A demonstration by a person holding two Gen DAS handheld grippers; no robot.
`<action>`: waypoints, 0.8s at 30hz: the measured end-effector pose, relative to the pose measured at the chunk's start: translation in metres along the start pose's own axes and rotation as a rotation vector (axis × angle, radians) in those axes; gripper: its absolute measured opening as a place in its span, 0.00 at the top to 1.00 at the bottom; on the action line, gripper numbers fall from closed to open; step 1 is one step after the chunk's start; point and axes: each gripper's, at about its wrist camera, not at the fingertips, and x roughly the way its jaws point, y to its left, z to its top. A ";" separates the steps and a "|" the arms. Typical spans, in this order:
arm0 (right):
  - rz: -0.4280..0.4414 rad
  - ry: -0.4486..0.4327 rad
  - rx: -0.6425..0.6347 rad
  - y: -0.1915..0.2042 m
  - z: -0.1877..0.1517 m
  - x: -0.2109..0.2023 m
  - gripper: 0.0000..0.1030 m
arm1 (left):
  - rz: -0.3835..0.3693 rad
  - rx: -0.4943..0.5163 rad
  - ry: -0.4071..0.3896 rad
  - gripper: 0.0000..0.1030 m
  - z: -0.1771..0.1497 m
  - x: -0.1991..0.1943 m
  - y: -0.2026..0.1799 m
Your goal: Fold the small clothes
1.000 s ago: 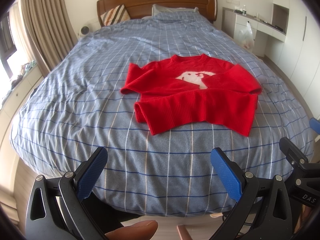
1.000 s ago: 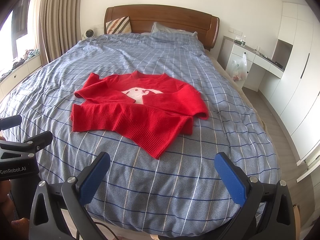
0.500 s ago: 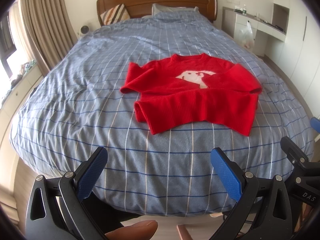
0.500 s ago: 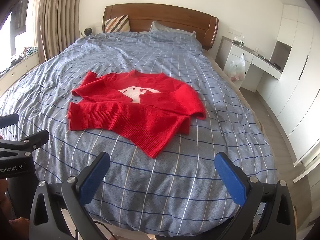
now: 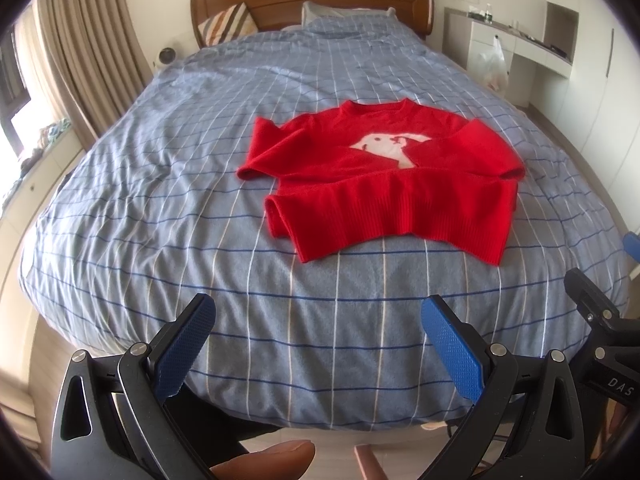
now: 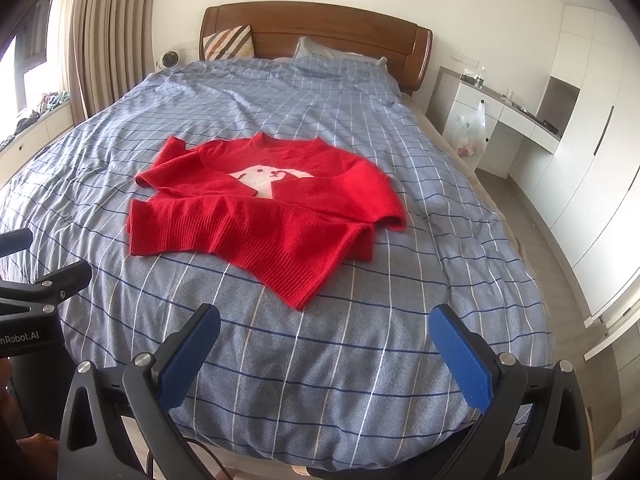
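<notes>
Looking across the bed (image 5: pixel 132 208), we find the red sweater (image 5: pixel 384 184) spread near its middle, long axis running left–right, hem toward us, sleeves folded in over the body. Both tools hover at the near edge, well apart from it. Left gripper (image 5: pixel 320 340) and right gripper (image 6: pixel 326 346) both have jaws spread, empty. We judge the sweater's near-right hem corner lies closer to the right gripper — likely first reach.

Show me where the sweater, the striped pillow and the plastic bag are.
sweater (image 5: pixel 384 184), left wrist view, on the red front below the white animal.
striped pillow (image 6: pixel 228 43), right wrist view, on its middle.
plastic bag (image 6: pixel 472 128), right wrist view, on its bulging body.
</notes>
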 end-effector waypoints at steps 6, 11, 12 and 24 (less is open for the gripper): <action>0.004 -0.005 0.002 0.000 0.000 0.001 0.00 | -0.008 -0.016 0.060 0.00 -0.003 0.015 0.005; 0.067 -0.074 0.063 -0.022 -0.005 0.009 0.00 | 0.013 -0.065 0.132 0.00 -0.010 0.055 0.039; 0.104 -0.082 0.092 -0.031 -0.008 0.016 0.00 | 0.016 -0.082 0.141 0.00 -0.010 0.063 0.048; 0.553 0.069 0.387 -0.045 -0.029 0.154 0.25 | -0.282 -0.178 0.200 0.42 0.023 0.163 0.064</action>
